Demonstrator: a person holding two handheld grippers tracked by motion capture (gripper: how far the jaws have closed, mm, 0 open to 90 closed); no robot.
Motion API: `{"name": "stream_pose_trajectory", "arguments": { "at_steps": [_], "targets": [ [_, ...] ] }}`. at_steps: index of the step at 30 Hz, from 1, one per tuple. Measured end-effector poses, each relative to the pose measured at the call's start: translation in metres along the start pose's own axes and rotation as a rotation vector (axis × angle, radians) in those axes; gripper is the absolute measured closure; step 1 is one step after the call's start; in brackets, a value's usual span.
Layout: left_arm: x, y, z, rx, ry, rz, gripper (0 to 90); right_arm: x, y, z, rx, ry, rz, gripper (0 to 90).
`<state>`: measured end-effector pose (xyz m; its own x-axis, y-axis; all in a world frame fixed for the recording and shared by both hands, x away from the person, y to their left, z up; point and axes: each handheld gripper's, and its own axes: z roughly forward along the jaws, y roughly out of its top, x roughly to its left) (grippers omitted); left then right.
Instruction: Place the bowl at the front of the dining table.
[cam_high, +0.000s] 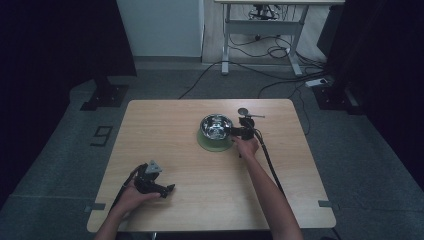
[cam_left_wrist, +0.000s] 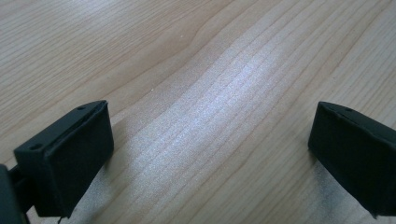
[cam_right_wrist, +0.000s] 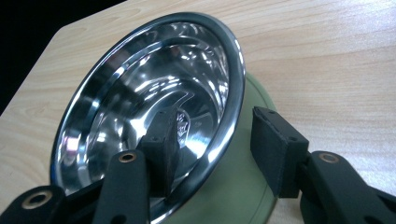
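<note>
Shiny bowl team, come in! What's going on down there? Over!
Right gripper open, jaws straddling the steel bowl rim, not pressing. Left gripper open on bare table. Small tool lies behind the bowl.

One light wooden rectangular tabletop (cam_high: 165, 125). One shiny round steel bowl (cam_high: 216, 125) near tabletop's far right part. One pale green round plastic dish (cam_high: 206, 142) under steel bowl, touching it. One small round metal item with thin handle (cam_high: 246, 112) just beyond bowl; kind unclear. Two black two-jaw tongs: left tongs (cam_high: 167, 190) well apart from bowl, right tongs (cam_high: 233, 131) at bowl's rim.
</note>
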<state>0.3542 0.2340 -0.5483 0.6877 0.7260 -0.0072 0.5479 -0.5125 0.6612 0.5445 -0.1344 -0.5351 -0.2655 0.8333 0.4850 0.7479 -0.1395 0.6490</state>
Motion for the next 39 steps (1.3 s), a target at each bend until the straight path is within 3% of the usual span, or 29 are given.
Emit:
{"name": "stream_pose_trajectory", "arguments": {
  "at_steps": [7,28,39],
  "targets": [
    [0.000,0.000,0.000,0.000,0.001,0.000,0.0,0.002,-0.003,-0.012,-0.015,0.029,-0.024,50.0],
    [0.000,0.000,0.000,0.001,0.002,-0.002,0.1,0.008,-0.019,-0.059,-0.016,0.018,-0.165,43.9],
    [0.000,0.000,0.000,0.001,0.002,-0.002,0.1,-0.002,-0.032,-0.091,-0.009,0.015,-0.196,43.1]
  ]
}}
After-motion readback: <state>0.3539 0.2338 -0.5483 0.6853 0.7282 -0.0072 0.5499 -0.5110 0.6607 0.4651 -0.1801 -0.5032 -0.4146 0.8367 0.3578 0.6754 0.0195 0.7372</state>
